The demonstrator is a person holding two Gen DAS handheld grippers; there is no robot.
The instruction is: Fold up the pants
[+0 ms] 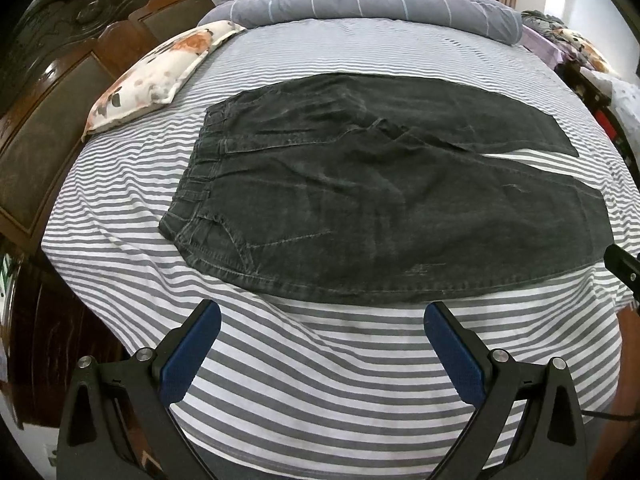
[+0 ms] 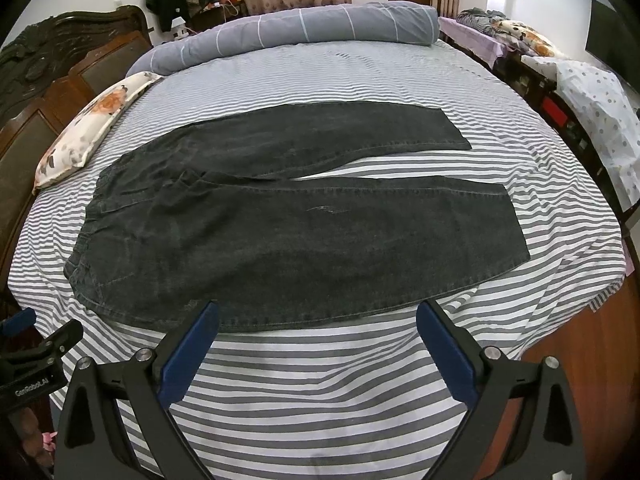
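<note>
Flat dark denim pants (image 2: 280, 236), striped sheet (image 2: 320, 380)

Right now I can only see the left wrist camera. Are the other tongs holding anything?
Observer: No. The right tongs are open and empty, hovering by the near edge of the pants.
Operator: Does the close leg hang off the bed?
Observer: No. Its hem lies flat on the striped sheet, with more sheet showing beyond it.
</note>
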